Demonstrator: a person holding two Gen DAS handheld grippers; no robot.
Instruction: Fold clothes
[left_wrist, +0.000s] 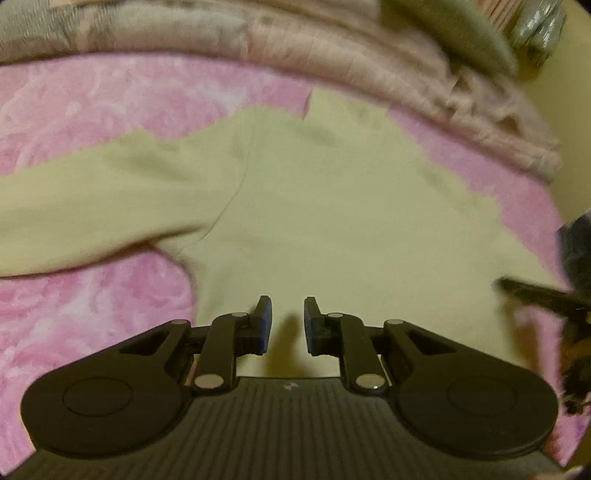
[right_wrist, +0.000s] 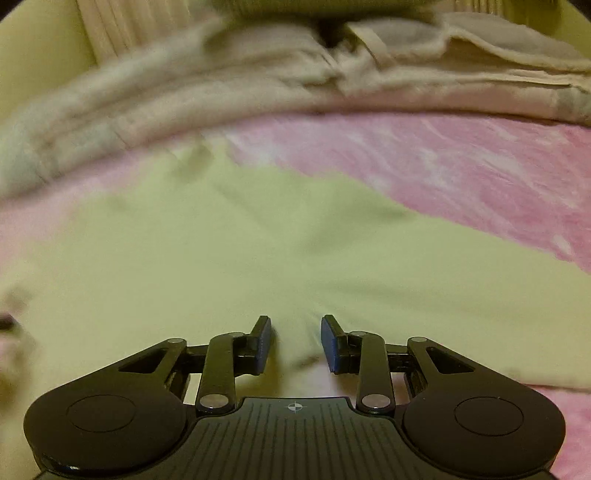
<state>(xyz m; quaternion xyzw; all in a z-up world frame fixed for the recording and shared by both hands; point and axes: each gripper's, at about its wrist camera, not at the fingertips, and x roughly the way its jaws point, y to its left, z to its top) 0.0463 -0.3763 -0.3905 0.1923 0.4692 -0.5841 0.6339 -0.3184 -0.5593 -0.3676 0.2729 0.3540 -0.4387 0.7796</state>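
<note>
A pale yellow-green long-sleeved top (left_wrist: 332, 206) lies spread on a pink bedspread (left_wrist: 74, 103). One sleeve (left_wrist: 74, 214) stretches to the left in the left wrist view. My left gripper (left_wrist: 288, 325) hovers over the top's lower part, its blue-padded jaws a little apart with nothing between them. In the right wrist view the same top (right_wrist: 258, 251) fills the middle, and my right gripper (right_wrist: 295, 343) stands over its near edge, jaws apart and empty. The other gripper's dark tip (left_wrist: 535, 295) shows at the right edge of the left wrist view.
A rumpled beige blanket (left_wrist: 332, 55) lies piled along the far side of the bed, seen too in the right wrist view as the blanket (right_wrist: 258, 85). Pink bedspread (right_wrist: 461, 177) is bare to the right of the top. A pale wall (left_wrist: 565, 140) rises at the far right.
</note>
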